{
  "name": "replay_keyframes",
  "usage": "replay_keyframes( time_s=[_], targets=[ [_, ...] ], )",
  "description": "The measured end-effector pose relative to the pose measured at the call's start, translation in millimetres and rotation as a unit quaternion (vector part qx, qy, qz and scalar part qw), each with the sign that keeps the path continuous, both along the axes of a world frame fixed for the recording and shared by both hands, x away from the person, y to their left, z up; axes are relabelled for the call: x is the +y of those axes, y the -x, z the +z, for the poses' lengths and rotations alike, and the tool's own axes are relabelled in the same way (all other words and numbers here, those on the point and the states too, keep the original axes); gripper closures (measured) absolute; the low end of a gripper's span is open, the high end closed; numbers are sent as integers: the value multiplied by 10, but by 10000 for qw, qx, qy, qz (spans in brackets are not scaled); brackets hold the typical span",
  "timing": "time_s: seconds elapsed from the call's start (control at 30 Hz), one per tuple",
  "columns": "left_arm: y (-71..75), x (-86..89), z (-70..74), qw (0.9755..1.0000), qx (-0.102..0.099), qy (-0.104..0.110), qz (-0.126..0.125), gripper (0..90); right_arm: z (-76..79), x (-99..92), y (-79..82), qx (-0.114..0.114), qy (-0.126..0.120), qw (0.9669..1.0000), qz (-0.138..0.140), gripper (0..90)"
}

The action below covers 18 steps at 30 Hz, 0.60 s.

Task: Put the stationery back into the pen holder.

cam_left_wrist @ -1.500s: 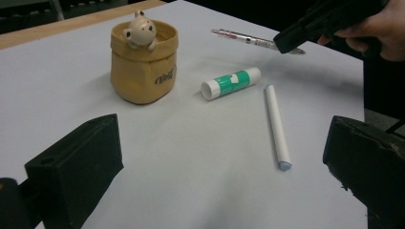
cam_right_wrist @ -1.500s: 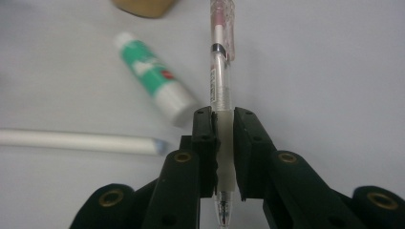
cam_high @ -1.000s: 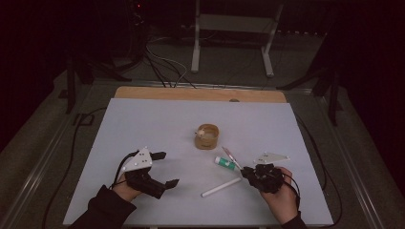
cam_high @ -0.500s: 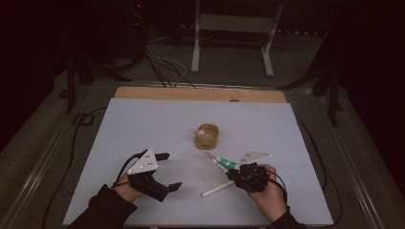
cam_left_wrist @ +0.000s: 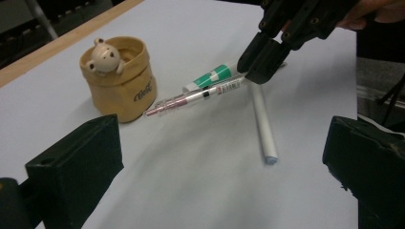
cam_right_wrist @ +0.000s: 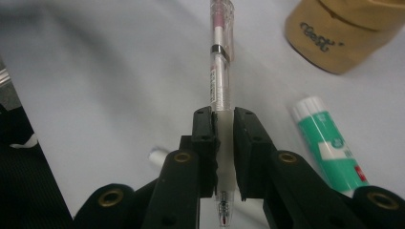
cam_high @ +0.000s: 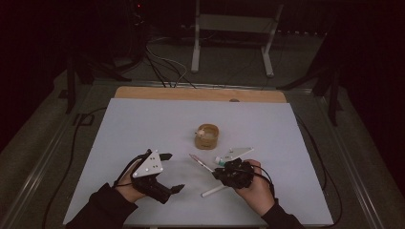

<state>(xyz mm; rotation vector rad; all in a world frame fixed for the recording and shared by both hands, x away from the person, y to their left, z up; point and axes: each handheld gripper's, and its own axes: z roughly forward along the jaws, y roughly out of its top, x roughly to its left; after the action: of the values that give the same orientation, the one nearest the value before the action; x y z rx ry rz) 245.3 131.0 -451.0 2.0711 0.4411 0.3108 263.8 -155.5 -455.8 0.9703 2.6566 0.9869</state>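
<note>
A: Right gripper point(cam_right_wrist: 223, 143) clamped on the clear pen point(cam_right_wrist: 220, 71), jaws pressed to its grip end; long axis straight out toward twelve o'clock.

B: And the pouch?

A: Tan bear pouch point(cam_high: 207, 136) near, at about eleven o'clock from the pen tip in the high view.

B: Left gripper point(cam_high: 168, 171)?

A: Jaws spread wide, nothing between; farther from the pouch. Glue stick point(cam_right_wrist: 329, 145) flat on the surface, at three o'clock of the jaws.
</note>
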Motion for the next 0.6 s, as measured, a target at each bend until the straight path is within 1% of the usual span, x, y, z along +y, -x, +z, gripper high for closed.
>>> replay_keyframes(
  time_s=[0.03, 0.07, 0.1, 0.13, 0.23, 0.27, 0.3, 0.33, 0.37, 0.4, 0.43, 0.5, 0.53, 0.57, 0.6],
  targets=[
    [0, 0, 0, 10000, 0, 0, 0, 4, 0, 0, 0, 0, 0, 10000, 0, 798],
    [-1, 2, 4, 10000, 3, -17, -1, 4, 9, 33, -8, 16, 8, 10000, 59, 798],
    [-4, 0, 5, 10000, -2, -72, 10, 4, 9, 33, -8, 16, 8, 10000, 59, 798],
    [2, -5, 5, 9999, -50, -145, 14, 4, 12, 47, -13, 22, 6, 10000, 83, 798],
    [17, -23, 9, 9994, -104, -308, -102, 4, 17, 96, -23, 50, 29, 9998, 165, 798],
    [32, -45, 12, 9988, -174, -444, -144, 4, 23, 127, -27, 56, 43, 9997, 220, 798],
    [32, -45, 12, 9988, -174, -444, -144, 4, 23, 127, -27, 56, 43, 9997, 220, 798],
    [38, -60, 20, 9982, -177, -545, -190, 4, 31, 156, -29, 74, 52, 9996, 258, 798],
    [38, -60, 20, 9982, -177, -545, -190, 4, 31, 156, -29, 74, 52, 9996, 258, 798],
    [41, -76, 26, 9974, -219, -651, -221, 4, 36, 182, -37, 93, 50, 9995, 299, 798],
    [41, -76, 26, 9974, -219, -651, -221, 4, 36, 182, -37, 93, 50, 9995, 299, 798],
    [53, -93, 30, 9963, -293, -765, -268, 4, 40, 205, -48, 126, 58, 9993, 336, 798],
    [67, -112, 33, 9945, -412, -904, -324, 4, 41, 228, -57, 143, 61, 9992, 375, 798],
    [67, -112, 33, 9945, -412, -904, -324, 4, 41, 228, -57, 143, 61, 9992, 375, 798],
    [80, -140, 31, 9927, -474, -1057, -345, 4, 43, 250, -64, 163, 58, 9990, 406, 798]
  ],
)
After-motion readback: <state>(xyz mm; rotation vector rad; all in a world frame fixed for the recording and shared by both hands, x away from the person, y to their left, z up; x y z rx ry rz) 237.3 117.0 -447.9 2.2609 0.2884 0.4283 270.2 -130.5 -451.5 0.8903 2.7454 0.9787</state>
